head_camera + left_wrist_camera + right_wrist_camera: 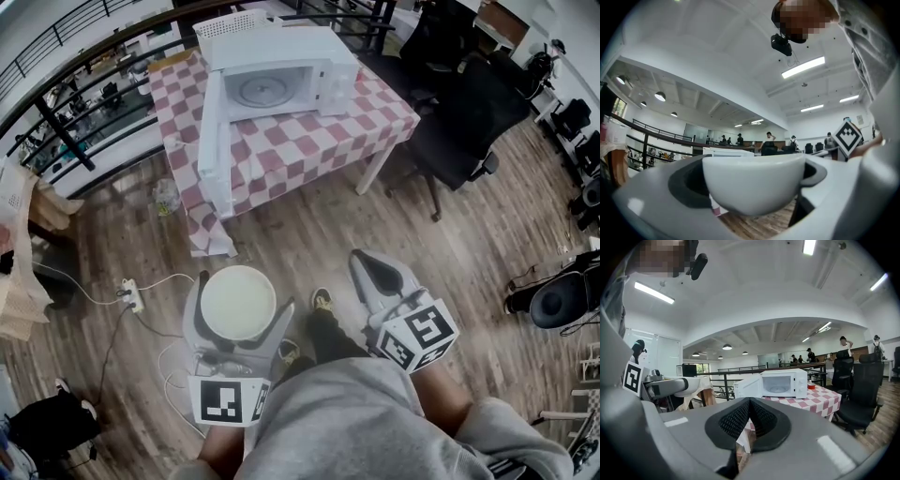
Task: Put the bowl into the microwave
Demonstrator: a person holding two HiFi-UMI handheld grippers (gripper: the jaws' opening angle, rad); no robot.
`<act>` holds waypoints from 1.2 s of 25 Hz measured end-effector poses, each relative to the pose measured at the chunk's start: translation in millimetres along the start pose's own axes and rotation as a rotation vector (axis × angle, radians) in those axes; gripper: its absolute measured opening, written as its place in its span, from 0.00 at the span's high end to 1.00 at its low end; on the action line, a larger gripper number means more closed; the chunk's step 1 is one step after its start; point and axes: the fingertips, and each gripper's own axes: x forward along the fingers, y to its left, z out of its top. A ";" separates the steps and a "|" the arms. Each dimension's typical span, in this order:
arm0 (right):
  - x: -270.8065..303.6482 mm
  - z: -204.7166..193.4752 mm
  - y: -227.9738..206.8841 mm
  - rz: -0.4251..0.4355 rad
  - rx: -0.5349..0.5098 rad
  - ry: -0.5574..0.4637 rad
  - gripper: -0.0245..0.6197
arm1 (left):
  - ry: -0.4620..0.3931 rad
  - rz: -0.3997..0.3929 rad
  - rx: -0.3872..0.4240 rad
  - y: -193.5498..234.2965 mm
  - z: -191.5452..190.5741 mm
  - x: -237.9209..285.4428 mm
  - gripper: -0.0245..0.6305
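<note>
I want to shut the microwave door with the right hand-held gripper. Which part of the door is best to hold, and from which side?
Probably the door's free edge, the end nearest you, from the table's front. The door stands wide open, hinged at the microwave's left, so that thin edge fits between jaws. The right hand-held gripper is shut; open it first.

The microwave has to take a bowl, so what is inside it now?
The microwave, its door open, shows only a bare glass turntable. In the head view its casing covers the cavity's ceiling and upper walls.
</note>
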 end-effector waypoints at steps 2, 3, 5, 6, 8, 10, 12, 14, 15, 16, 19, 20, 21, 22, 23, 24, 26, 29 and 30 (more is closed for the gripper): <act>0.9 -2.4 0.9 0.005 0.001 0.004 0.97 | -0.001 -0.001 0.000 -0.1 -0.3 0.8 0.16; 1.7 -3.4 1.7 0.008 0.000 0.006 0.97 | -0.002 -0.001 0.001 0.1 -0.4 1.0 0.16; 3.2 -4.5 2.8 0.012 -0.004 0.008 0.97 | -0.005 -0.001 0.006 0.3 -0.7 2.2 0.16; 4.2 -4.9 2.4 0.013 -0.004 0.008 0.97 | -0.006 -0.001 0.007 0.6 -1.3 3.5 0.16; 7.6 -5.6 -0.2 0.014 0.000 0.009 0.97 | -0.002 0.002 0.006 1.8 -2.7 6.8 0.16; 12.2 -6.6 -4.1 0.018 0.008 0.005 0.97 | 0.003 0.004 0.009 3.0 -3.6 11.4 0.16; 17.4 -7.1 -8.4 0.022 0.013 0.003 0.97 | 0.006 0.003 0.015 3.8 -4.4 17.4 0.16; 24.3 -6.7 -12.7 0.024 0.017 0.006 0.97 | 0.011 0.004 0.019 6.1 -5.8 24.6 0.16; 28.5 -6.7 -15.1 0.027 0.019 0.004 0.97 | 0.013 0.005 0.020 7.8 -6.6 28.6 0.16; 32.9 -6.7 -17.9 0.029 0.021 0.002 0.97 | 0.015 0.006 0.022 9.6 -7.4 33.0 0.16; 46.5 -5.7 -30.7 0.029 0.024 -0.003 0.97 | 0.016 0.004 0.028 12.8 -10.0 49.3 0.16; 51.4 -4.9 -36.1 0.028 0.024 -0.002 0.97 | 0.016 0.003 0.030 13.7 -11.0 55.8 0.16; 56.4 -3.9 -41.3 0.028 0.024 0.001 0.97 | 0.017 0.003 0.031 14.7 -12.2 62.5 0.16; 61.6 -2.6 -46.4 0.028 0.025 0.004 0.97 | 0.018 0.004 0.031 16.0 -13.2 69.7 0.16; 67.2 -0.9 -51.6 0.029 0.027 0.006 0.97 | 0.020 0.003 0.030 17.5 -14.1 77.4 0.16; 73.1 1.1 -57.1 0.030 0.029 0.005 0.97 | 0.022 0.002 0.029 19.0 -14.7 85.6 0.16; 85.5 5.7 -68.9 0.032 0.031 0.003 0.97 | 0.024 -0.002 0.029 21.5 -15.4 102.5 0.16; 102.3 12.7 -87.1 0.031 0.029 0.010 0.97 | 0.029 -0.010 0.027 24.0 -17.0 127.3 0.16; 107.7 14.6 -93.3 0.030 0.028 0.013 0.97 | 0.031 -0.012 0.027 25.1 -17.5 135.2 0.16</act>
